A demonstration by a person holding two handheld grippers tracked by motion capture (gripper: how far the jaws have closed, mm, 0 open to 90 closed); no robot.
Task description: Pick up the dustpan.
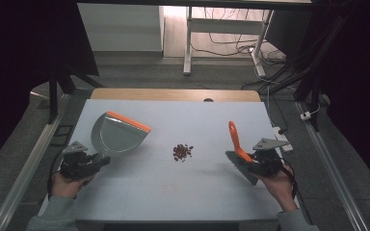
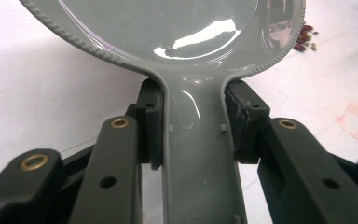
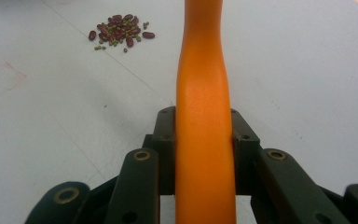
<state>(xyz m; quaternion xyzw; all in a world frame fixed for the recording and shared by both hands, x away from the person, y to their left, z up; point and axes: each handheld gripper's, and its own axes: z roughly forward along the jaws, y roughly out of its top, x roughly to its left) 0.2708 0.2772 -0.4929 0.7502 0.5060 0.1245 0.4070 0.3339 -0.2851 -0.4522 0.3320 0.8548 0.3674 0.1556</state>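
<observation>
Left gripper (image 1: 102, 160): was clamped on dustpan (image 1: 115, 132) handle, near table's (image 1: 139, 202) left edge.
Right gripper (image 1: 245, 161): was clamped on brush (image 1: 238, 149) handle, near right edge.
Beans (image 1: 182, 152): lay mid-table.

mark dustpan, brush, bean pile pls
dustpan (image 1: 115, 134), high view, middle of the grey pan
brush (image 1: 234, 139), high view, orange handle
bean pile (image 1: 182, 152), high view, centre of the heap

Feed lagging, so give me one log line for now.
left tool: shut on dustpan handle | right tool: shut on brush handle | beans: piled between, unswept
</observation>
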